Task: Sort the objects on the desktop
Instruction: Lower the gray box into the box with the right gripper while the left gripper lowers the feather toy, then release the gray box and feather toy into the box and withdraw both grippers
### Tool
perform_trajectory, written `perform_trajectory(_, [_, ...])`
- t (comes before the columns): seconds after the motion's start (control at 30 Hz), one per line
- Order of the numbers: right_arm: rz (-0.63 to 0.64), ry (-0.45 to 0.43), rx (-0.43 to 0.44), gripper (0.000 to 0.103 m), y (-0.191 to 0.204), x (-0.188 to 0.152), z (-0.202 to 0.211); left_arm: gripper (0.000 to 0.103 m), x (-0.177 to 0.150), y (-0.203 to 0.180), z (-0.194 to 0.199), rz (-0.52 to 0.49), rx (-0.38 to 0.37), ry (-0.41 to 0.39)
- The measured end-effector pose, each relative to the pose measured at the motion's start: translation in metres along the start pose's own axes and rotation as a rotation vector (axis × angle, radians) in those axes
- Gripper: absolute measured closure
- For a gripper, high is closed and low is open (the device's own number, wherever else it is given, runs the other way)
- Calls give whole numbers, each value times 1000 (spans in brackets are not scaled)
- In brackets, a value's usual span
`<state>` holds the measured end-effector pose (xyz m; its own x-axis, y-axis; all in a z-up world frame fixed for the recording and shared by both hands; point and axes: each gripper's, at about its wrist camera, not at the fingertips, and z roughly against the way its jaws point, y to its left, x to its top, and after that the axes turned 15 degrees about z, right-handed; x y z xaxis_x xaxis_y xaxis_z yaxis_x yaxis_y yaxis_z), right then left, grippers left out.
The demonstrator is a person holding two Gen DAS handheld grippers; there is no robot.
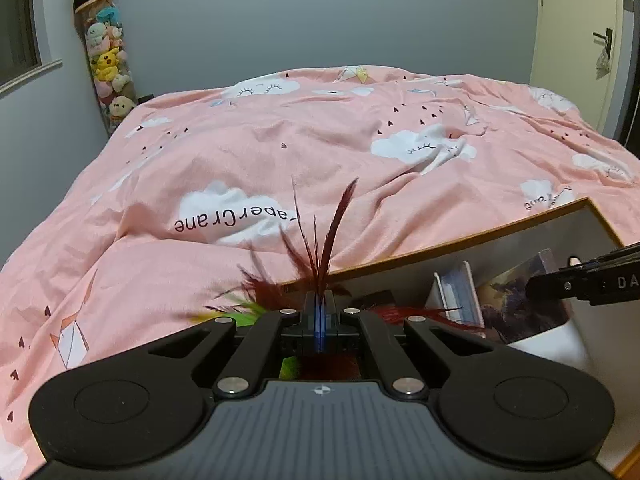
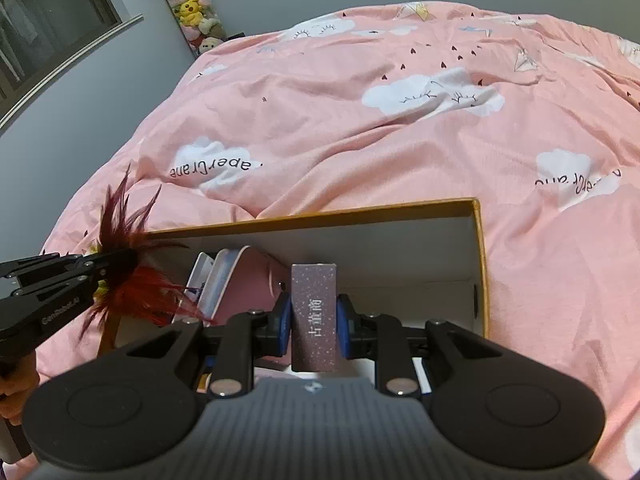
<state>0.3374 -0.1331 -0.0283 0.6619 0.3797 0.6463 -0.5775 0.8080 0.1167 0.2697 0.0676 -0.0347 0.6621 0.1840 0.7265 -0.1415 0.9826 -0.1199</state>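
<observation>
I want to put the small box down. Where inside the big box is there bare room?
Free: the white floor beside the right wall of the big box, right of the small box in the right gripper. Crowded: the left side, with upright cards, a pink case and feathers.

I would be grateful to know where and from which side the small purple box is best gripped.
Grip the purple box across its two narrow long sides, about midway along, coming from above along its length. It is a slim oblong, so those flat parallel sides suit the pads. The right gripper holds it this way now, over the open cardboard box, which probably leaves room to lower it in.
</observation>
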Motion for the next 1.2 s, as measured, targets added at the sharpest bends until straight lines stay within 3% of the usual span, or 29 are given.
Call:
perform_trajectory(0.23, [-20, 33, -19, 78, -2, 1, -10, 100, 1, 4, -6, 32, -6, -11])
perform_trajectory(0.6, [-34, 42, -21, 78, 12, 12, -30, 87, 3, 17, 43, 98, -23, -91])
perform_trajectory(0.83, [-80, 19, 67, 73, 8, 11, -28, 87, -10, 18, 61, 130, -51, -63])
perform_trajectory(1.2, [15, -40, 77, 68, 20, 5, 8, 87, -47, 12, 84, 133, -73, -16])
